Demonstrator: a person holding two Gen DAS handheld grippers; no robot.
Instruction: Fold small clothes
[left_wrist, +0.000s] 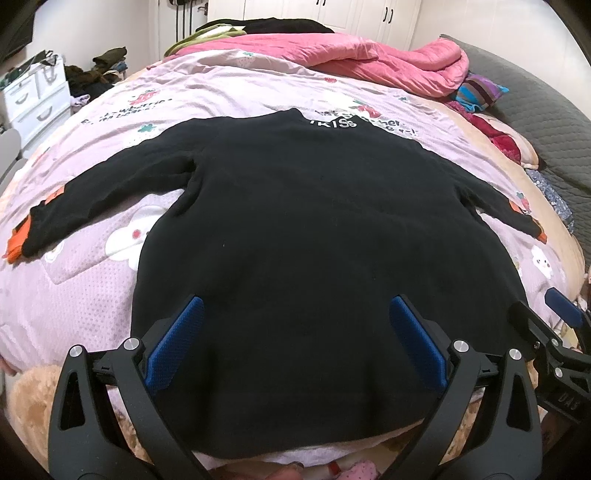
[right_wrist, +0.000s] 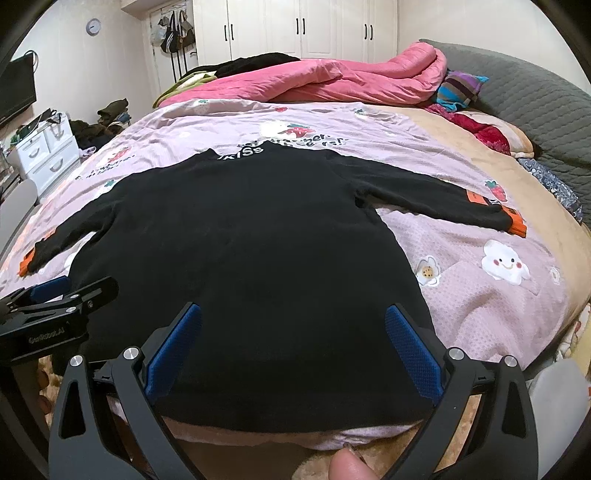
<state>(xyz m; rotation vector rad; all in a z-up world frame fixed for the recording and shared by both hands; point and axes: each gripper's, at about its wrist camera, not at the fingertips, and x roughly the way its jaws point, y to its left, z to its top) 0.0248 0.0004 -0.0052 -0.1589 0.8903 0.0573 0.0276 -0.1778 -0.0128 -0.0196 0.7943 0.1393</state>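
A small black long-sleeved sweater (left_wrist: 314, 229) lies flat on the pink bedspread (left_wrist: 74, 295), hem toward me, collar with white lettering at the far end, both sleeves spread out with orange cuffs. It also shows in the right wrist view (right_wrist: 258, 240). My left gripper (left_wrist: 295, 314) is open and empty above the left part of the hem. My right gripper (right_wrist: 293, 317) is open and empty above the right part of the hem. Each gripper shows at the edge of the other's view: the right gripper (left_wrist: 554, 332), the left gripper (right_wrist: 55, 302).
A rolled pink duvet (right_wrist: 332, 81) and dark clothes lie at the far end of the bed. Striped and red fabrics (right_wrist: 461, 88) sit at the far right by a grey headboard (right_wrist: 535, 96). White drawers (right_wrist: 48, 155) stand at the left. A fingertip (right_wrist: 347, 465) shows at the bottom.
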